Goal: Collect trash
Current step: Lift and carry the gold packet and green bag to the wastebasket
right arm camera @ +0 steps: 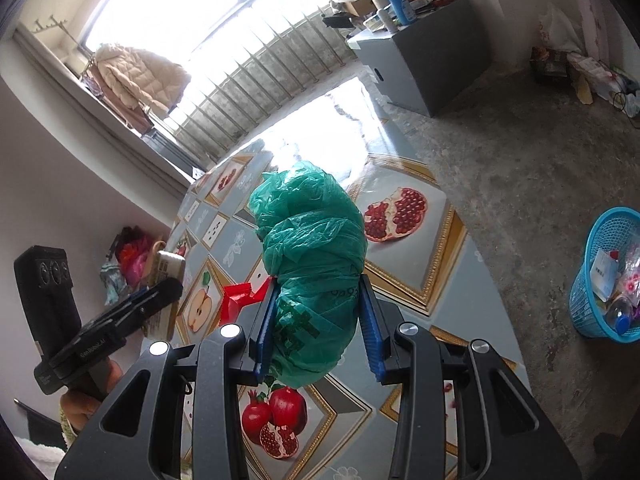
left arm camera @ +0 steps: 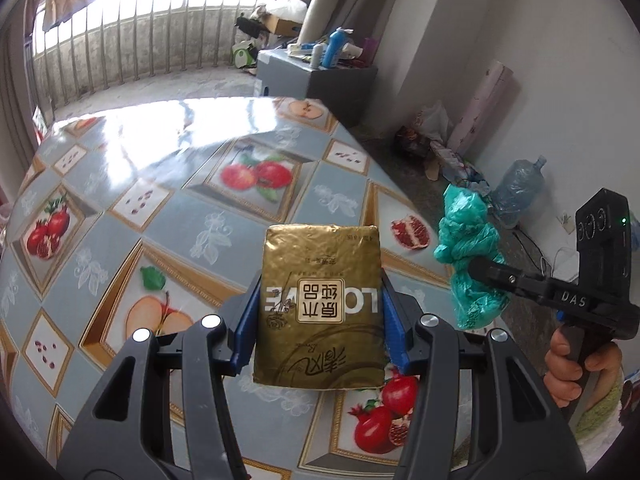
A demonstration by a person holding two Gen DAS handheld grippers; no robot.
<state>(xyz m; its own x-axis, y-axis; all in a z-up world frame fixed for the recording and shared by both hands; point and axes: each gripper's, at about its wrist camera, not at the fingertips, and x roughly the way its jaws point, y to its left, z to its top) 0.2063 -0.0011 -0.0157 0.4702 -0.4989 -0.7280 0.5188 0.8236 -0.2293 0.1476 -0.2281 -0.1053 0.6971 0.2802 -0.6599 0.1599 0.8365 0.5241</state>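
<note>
The left hand-held gripper (left arm camera: 320, 312) grips a gold packet (left arm camera: 320, 304) and the right hand-held gripper (right arm camera: 318, 320) a crumpled green bag (right arm camera: 312, 264), both lifted over the counter (left arm camera: 160, 208); dropping them into the blue basket (right arm camera: 608, 280) on the floor likely remains.

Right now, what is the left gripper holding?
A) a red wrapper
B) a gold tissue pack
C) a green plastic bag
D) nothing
B: in the left wrist view the gold tissue pack sits clamped between the left gripper jaws, while the green plastic bag is in the right gripper.
</note>
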